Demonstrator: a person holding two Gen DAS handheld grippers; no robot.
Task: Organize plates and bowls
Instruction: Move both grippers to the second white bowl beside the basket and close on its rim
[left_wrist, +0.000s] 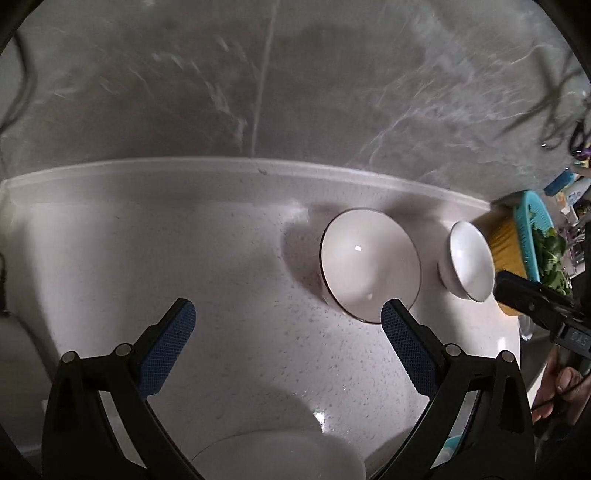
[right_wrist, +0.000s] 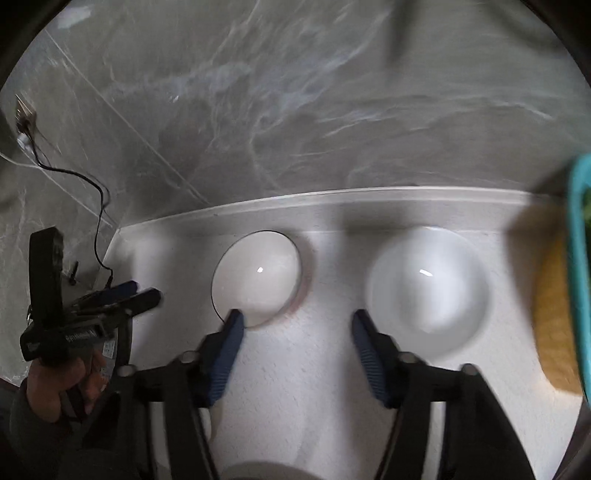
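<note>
Two white bowls stand on the white speckled counter (left_wrist: 221, 258) near the back ledge. The dark-rimmed bowl (left_wrist: 369, 266) is on the left and also shows in the right wrist view (right_wrist: 258, 277). The plain white bowl (left_wrist: 469, 262) is to its right, and in the right wrist view (right_wrist: 428, 291). My left gripper (left_wrist: 288, 332) is open and empty, its right finger just in front of the dark-rimmed bowl. My right gripper (right_wrist: 297, 343) is open and empty, over the counter between the two bowls. A white dish (left_wrist: 280, 458) sits below the left gripper, partly hidden.
A yellow mat (right_wrist: 554, 332) and a teal basket (right_wrist: 580, 258) with greens stand at the right, next to the plain bowl. A grey marble wall (right_wrist: 295, 110) rises behind the ledge. A black cable (right_wrist: 99, 221) hangs at the far left corner.
</note>
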